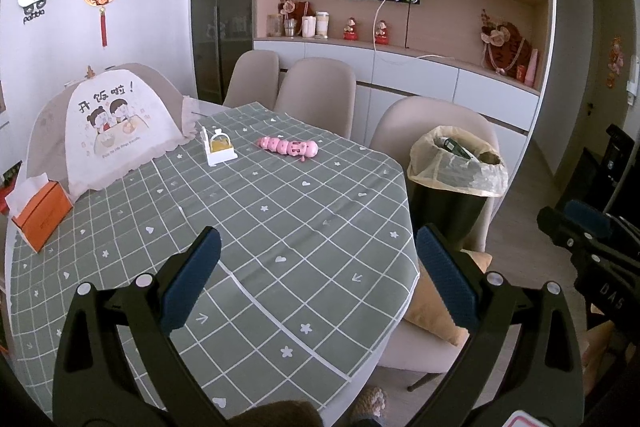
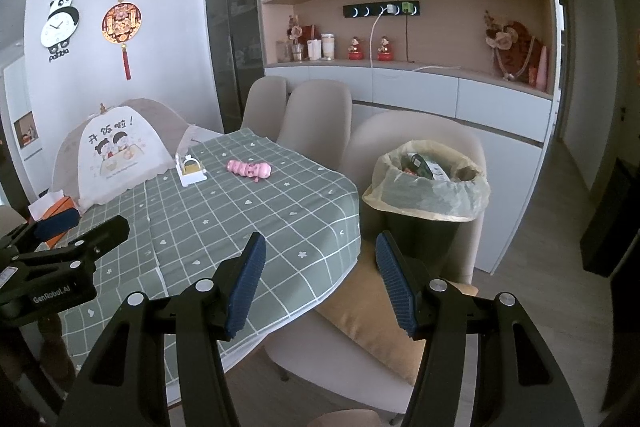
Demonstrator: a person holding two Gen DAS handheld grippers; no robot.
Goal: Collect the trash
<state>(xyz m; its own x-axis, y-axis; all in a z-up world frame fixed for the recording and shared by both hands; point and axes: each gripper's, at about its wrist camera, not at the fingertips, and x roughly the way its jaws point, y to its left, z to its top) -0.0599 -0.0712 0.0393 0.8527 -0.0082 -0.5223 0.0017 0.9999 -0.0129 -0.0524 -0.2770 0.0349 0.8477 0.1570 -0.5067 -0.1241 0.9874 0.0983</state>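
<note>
1. Left wrist view: left gripper (image 1: pixel 318 253) hangs over the table (image 1: pixel 280 211), jaws apart, empty.
2. Right gripper (image 2: pixel 320 263) likewise spread, empty.
3. Lined trash bin (image 2: pixel 426 187) stands at one o'clock beside the table, holding rubbish.

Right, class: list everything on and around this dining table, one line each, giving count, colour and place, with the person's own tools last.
Tablecloth: one, grey-green checked, on table.
Food cover: one, white and beige, far left.
Tissue box: one, orange, left edge.
Holder: one, white, beside cover.
Toy: one, pink, mid-table.
Bin: one, black, yellowish liner, trash inside, right of table.
Chairs: four, beige, right side.
Cushion: one, tan, nearest chair.
Left gripper: black, blue fingers, open.
Right gripper: same, open.
</note>
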